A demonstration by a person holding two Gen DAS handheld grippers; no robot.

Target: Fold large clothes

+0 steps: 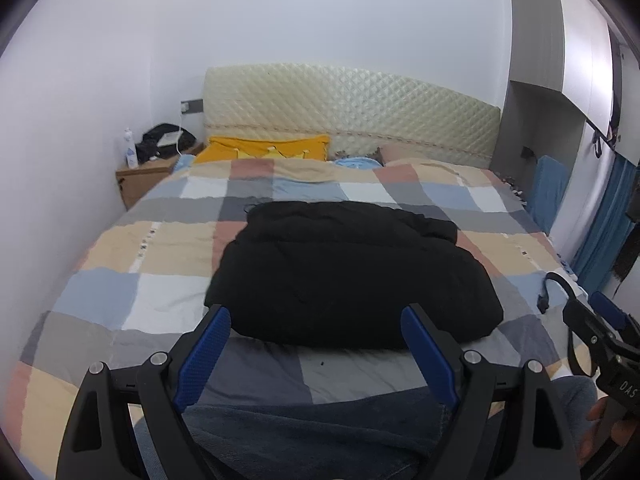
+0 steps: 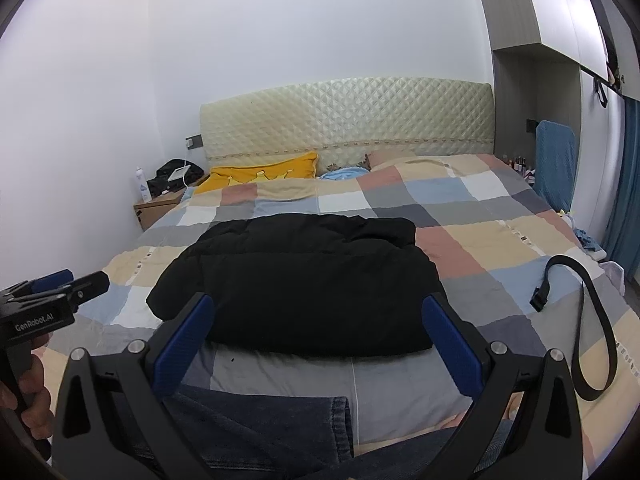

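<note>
**Two open tongs, one bulky coat that may not stay folded**

Both tongs are spread wide and grip nothing. The left tongs (image 1: 316, 316) and the right tongs (image 2: 318, 306) hover above the near edge of the bed (image 1: 120, 248), each pointing at the black padded coat (image 1: 344, 268), which lies in the middle of the checked quilt (image 2: 500, 208) as a thick, rounded bundle, apparently already folded at least once. Neither touches the cloth.

The risks, as I judge them:

- The coat looks puffy and springy. A fold laid over it may spring back open unless it is pressed flat first.
- At its far right corner a flap or sleeve (image 1: 436, 226) sticks out of the bundle. Pinching only the top layer would drag that layer off and undo what is underneath.
- The quilt is soft and loose. A low grasp could catch the quilt along with the coat and pull it up.
- A black strap (image 2: 588, 320) lies coiled on the quilt to the right, apart from the coat; a wide sweep of the right tongs could snag it.
- Denim fabric (image 2: 256, 424) lies just below the tongs, at the bed's near edge.
</note>
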